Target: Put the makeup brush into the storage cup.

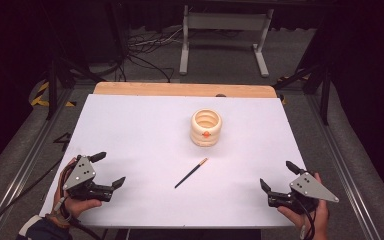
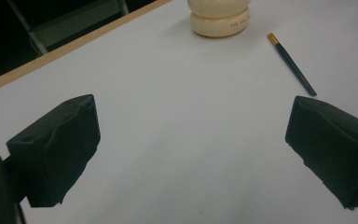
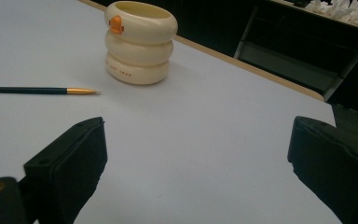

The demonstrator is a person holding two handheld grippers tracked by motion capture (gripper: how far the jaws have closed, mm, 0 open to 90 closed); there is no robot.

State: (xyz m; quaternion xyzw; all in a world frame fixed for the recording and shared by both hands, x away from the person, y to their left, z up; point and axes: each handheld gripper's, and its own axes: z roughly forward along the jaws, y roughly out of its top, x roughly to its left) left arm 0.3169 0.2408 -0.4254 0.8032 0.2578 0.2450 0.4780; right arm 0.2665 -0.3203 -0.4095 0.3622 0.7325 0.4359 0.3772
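My left gripper (image 1: 106, 169) sat at the near left of the white table (image 1: 140, 125), jaws spread wide and empty. The pencil (image 1: 191, 173) lay flat mid-table, just nearer than the cream holder (image 1: 206, 127). I judged the pencil light, stiff and prone to roll, best pinched at mid-shaft. My right gripper (image 1: 279, 175), near right, was also agape, holding nothing. The right gripper view showed the holder's orange knob (image 3: 116, 24) and stacked rings; the left gripper view showed only its base.
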